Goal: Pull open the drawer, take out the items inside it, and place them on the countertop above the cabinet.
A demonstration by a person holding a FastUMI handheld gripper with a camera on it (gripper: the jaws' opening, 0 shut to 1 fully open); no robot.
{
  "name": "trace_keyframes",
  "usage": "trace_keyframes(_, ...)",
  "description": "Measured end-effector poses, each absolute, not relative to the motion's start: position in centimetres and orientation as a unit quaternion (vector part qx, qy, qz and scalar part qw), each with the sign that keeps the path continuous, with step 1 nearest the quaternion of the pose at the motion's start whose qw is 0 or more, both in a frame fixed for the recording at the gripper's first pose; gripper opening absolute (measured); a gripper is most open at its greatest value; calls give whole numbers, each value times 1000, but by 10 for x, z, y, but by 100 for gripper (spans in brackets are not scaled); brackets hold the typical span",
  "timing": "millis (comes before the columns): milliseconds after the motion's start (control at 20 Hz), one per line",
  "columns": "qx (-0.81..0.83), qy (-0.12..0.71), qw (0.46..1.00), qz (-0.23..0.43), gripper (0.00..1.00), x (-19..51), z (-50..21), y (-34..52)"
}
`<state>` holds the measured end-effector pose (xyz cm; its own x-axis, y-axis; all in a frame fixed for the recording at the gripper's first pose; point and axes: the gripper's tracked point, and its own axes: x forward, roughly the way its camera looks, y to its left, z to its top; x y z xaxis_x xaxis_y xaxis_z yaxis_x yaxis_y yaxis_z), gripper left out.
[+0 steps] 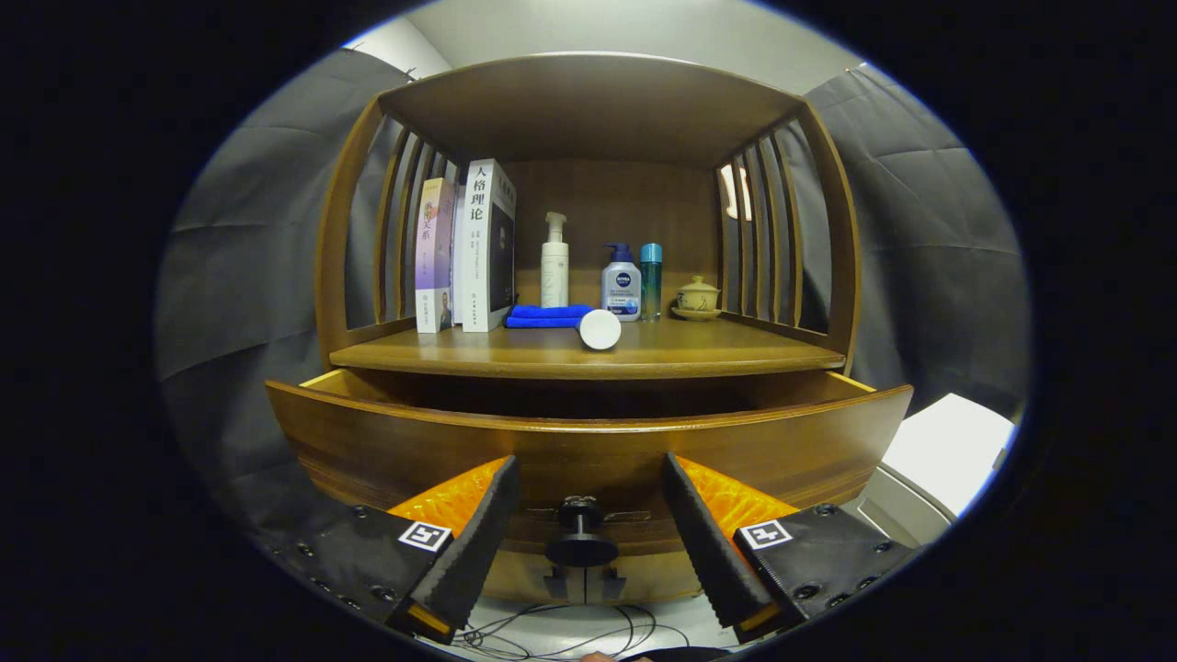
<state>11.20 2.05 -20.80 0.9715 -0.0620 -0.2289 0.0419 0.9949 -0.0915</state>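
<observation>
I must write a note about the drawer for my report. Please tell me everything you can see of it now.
The drawer is brown wood with a grained front, under the countertop. It is pulled out partway; the inside looks dark, so its contents cannot be told. A dark round knob on a short stem sits at the middle of the front. The gripper is open, one finger on each side of the knob, not touching it.

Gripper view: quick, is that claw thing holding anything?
Gripper: open, holding nothing; its fingers straddle the dark round drawer knob without touching.
</observation>
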Motion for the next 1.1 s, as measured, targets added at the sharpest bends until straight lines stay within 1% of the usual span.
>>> trace_keyframes(600,-61,123,990,-25,98,167,-210,18)
trace_keyframes(850,-68,129,989,-26,98,178,-210,19)
trace_keyframes(1100,-81,134,987,-25,98,174,-207,21)
